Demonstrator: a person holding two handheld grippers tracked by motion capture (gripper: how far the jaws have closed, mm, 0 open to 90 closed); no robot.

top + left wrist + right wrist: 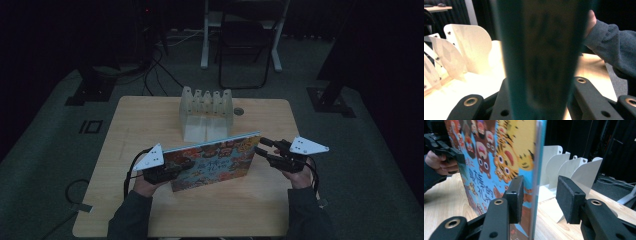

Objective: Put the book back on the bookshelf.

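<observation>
Wooden bench (150,125) under it all. Near its middle, a picture book (215,162), standing on its long bottom edge, just in front of the white rack (206,112). Runs long-ways across the bench, from the left gripper (179,169) to the right gripper (261,146), with the right end a bit farther back. Shows its bright cover to the person and its back to the rack.

Left fingers (454,153) pinching the book's left end. Right fingers (570,200) spread, with the book's right edge between them: one at or almost at the cover, the other well apart.

To do this bit well: keep the left pinch tight, hold the book straight up, close the right fingers softly on the edge, then lift both ends evenly toward a slot.
</observation>
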